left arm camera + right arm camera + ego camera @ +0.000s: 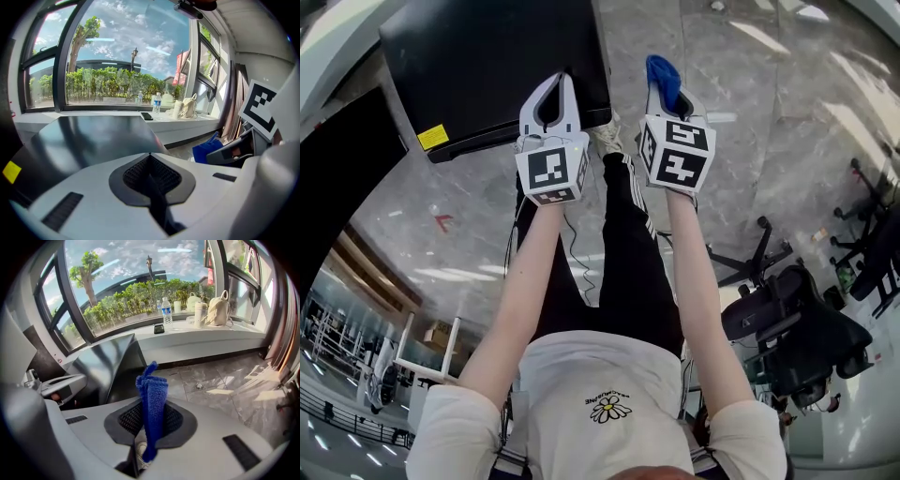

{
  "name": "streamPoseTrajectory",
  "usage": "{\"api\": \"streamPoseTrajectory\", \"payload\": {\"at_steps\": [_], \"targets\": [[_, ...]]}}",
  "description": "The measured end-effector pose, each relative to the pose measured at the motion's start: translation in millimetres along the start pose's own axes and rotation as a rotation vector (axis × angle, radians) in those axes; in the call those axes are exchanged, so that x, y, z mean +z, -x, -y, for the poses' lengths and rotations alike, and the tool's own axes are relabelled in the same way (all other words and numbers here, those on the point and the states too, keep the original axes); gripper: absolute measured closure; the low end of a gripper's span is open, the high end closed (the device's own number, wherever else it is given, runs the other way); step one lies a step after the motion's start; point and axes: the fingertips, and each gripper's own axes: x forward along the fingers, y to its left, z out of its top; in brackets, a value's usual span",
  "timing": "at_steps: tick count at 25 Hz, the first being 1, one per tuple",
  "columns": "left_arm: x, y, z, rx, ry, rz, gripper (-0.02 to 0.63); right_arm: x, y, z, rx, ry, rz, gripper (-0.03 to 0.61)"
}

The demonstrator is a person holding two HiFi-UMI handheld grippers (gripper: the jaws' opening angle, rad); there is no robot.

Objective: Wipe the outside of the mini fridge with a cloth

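While right tool [150,423] pinches blue cloth [153,392] — left tool [151,177] closed, by mini fridge [93,136].

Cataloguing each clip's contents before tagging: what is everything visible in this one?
Black box-shaped mini fridge: one, black, on floor, front left.
Folded blue cloth: one, blue, clamped in right hand-held gripper.
Clear plastic water bottle: one, clear, on windowsill.
Flat black phone: one, black, windowsill beside bottle.
Beige fabric backpack: one, beige, windowsill, right end.
Black wheeled office chairs: several, black, floor at right.
Left hand-held gripper: one, pale grey, shut, empty.
Right hand-held gripper: one, pale grey, shut on cloth.
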Motion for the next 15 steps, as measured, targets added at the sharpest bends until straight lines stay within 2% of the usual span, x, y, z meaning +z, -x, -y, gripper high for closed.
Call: {"api": "streamPoseTrajectory", "payload": {"at_steps": [3, 6, 11, 15], "targets": [[4, 0, -7, 0.002, 0.062, 0.002, 0.609, 13, 10, -8, 0.015, -0.022, 0.012, 0.517], [25, 12, -17, 0.042, 0.112, 0.029, 0.609, 27, 29, -22, 0.029, -0.001, 0.022, 0.517], [86, 40, -27, 0.088, 0.16, 0.096, 0.609, 79, 81, -40, 0.032, -0.051, 0.1, 0.517], [154, 95, -45, 0.154, 0.168, 0.197, 0.609, 125, 131, -71, 0.072, -0.081, 0.165, 0.517]]}}
